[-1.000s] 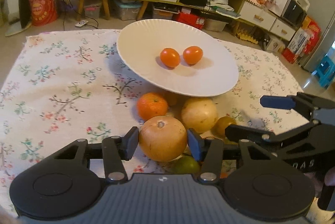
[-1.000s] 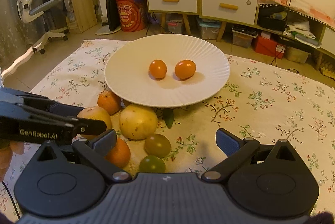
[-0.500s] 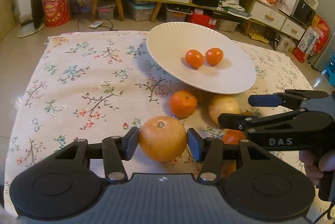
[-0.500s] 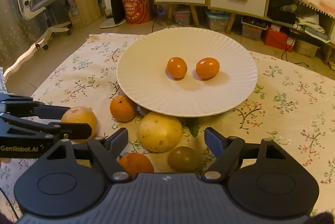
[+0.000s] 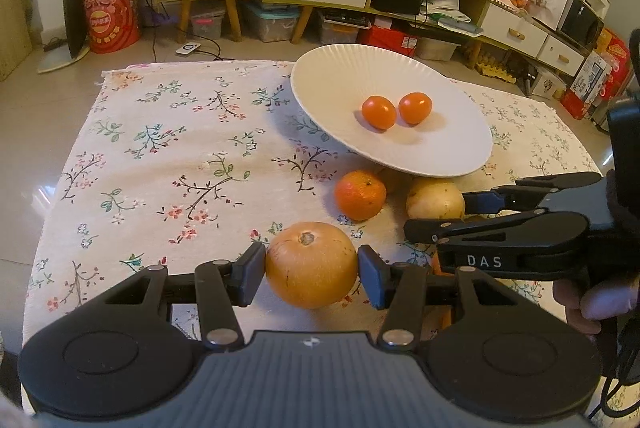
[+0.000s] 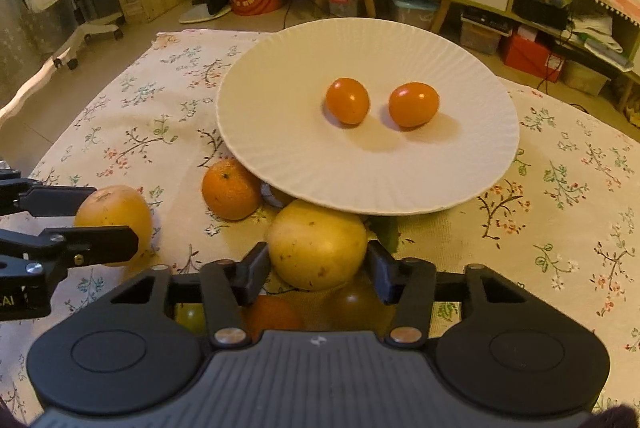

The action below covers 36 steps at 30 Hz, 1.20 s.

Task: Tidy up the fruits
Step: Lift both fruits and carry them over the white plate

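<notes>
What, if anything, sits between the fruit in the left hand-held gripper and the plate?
The left hand-held gripper grips a brownish round fruit. An orange lies on the cloth between it and the plate, against the near rim. Lifted over, nothing visible blocks it; two small fruits leave room.

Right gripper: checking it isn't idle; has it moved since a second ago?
Yes. The right gripper advanced toward the plate, now bracketing the yellow fruit.
</notes>
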{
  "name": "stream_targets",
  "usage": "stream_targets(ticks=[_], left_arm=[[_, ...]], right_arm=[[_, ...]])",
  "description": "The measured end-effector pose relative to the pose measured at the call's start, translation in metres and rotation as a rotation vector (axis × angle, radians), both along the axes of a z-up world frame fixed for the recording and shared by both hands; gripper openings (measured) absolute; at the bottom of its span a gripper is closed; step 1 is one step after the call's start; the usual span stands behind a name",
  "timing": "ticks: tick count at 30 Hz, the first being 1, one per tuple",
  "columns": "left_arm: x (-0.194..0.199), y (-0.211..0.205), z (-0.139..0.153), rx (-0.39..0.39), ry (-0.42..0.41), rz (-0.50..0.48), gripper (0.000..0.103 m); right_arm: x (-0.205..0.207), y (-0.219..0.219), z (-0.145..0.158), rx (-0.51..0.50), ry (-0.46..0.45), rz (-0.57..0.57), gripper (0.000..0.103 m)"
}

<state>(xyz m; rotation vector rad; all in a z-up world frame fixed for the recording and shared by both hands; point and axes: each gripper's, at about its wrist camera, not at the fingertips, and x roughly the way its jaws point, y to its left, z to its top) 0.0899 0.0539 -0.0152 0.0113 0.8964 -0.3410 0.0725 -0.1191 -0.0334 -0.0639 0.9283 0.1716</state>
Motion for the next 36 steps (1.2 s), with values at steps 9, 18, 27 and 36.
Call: stream_targets(ticks=[9,18,27,36], left_arm=[[-0.002,0.003,0.003,0.001,-0.008,0.0,0.031],[-0.005,0.001,0.01,0.001,-0.022,-0.003,0.031],[-0.01,-0.001,0.018,-0.001,-0.04,-0.004,0.031],[-0.013,-0.006,0.027,-0.011,-0.061,-0.009,0.031]], right_arm=[[0.001,0.001,0.005,0.012,0.035,-0.008,0.047],[-0.006,0.0,0.015,0.017,0.042,-0.004,0.047],[-0.014,-0.005,0.029,0.038,0.025,0.001,0.047],[-0.025,-0.015,0.038,0.055,0.005,-0.013,0.047]])
